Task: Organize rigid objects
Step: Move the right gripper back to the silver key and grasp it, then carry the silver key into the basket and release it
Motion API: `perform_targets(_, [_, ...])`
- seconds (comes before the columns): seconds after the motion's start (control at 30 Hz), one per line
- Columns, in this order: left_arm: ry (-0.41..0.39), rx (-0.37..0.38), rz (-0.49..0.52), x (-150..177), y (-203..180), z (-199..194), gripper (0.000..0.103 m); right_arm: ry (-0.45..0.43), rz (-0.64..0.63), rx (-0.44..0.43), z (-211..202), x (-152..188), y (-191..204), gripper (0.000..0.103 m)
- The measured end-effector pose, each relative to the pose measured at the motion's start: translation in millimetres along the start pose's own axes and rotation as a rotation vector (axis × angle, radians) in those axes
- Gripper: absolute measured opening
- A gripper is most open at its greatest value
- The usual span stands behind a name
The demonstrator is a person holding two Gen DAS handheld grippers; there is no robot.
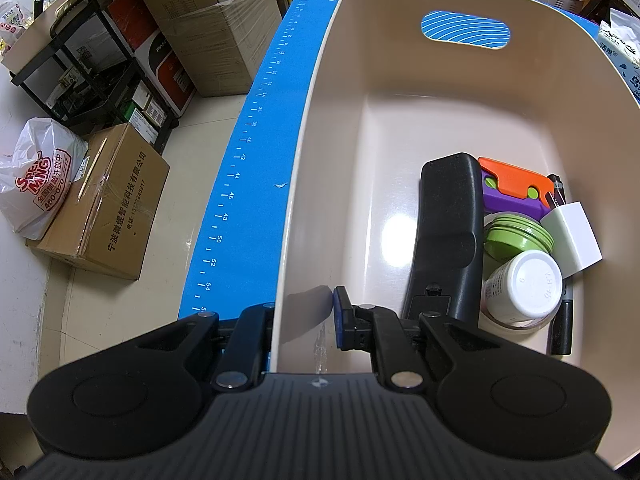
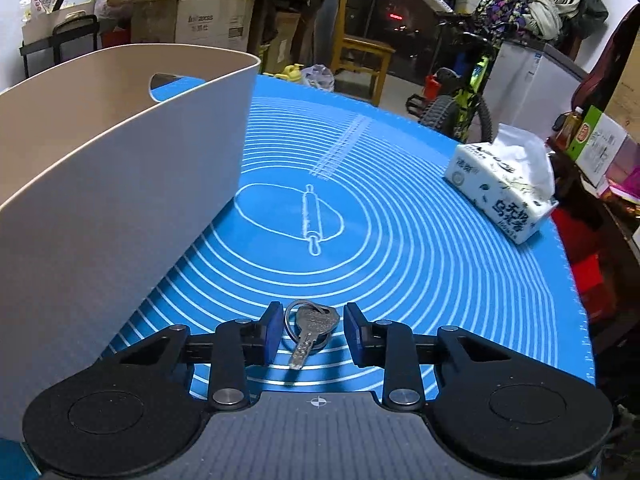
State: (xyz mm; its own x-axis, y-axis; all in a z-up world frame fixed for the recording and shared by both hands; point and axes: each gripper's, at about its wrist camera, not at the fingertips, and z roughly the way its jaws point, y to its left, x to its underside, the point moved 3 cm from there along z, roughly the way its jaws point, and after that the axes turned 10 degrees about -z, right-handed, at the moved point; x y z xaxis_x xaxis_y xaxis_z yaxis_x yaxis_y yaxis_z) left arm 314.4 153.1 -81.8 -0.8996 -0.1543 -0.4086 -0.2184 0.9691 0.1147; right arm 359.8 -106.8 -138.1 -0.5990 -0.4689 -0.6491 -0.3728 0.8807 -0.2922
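Note:
A beige plastic bin (image 1: 360, 80) stands on the blue mat (image 1: 256, 152). My left gripper (image 1: 304, 312) is shut on the bin's near left wall, one finger outside it and one inside. In the bin's right corner lie a black remote (image 1: 444, 240), an orange and purple toy (image 1: 512, 188), a green tin (image 1: 516, 236), a white bottle (image 1: 524, 284), a white cube (image 1: 572, 236) and a black marker (image 1: 562, 328). In the right wrist view a silver key on a ring (image 2: 310, 330) lies flat on the mat between the blue pads (image 2: 272, 332) of my right gripper (image 2: 312, 332). They do not touch it.
The bin's outer wall (image 2: 100, 200) rises close on the left of the right gripper. A tissue pack (image 2: 504, 188) sits near the mat's right edge. Cardboard boxes (image 1: 108, 208), a plastic bag (image 1: 36, 184) and a black rack (image 1: 80, 60) stand on the floor left of the table.

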Motion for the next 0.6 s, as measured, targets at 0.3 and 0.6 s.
perform_targets(0.3, [0.000, 0.000, 0.000, 0.1, 0.0, 0.1, 0.017, 0.005, 0.018, 0.050, 0.1, 1.9, -7.5, 0.043])
perform_targets(0.6, [-0.001, -0.004, 0.002, -0.4, 0.2, -0.2, 0.017, -0.001, 0.096, 0.139, 0.5, 3.4, -30.9, 0.035])
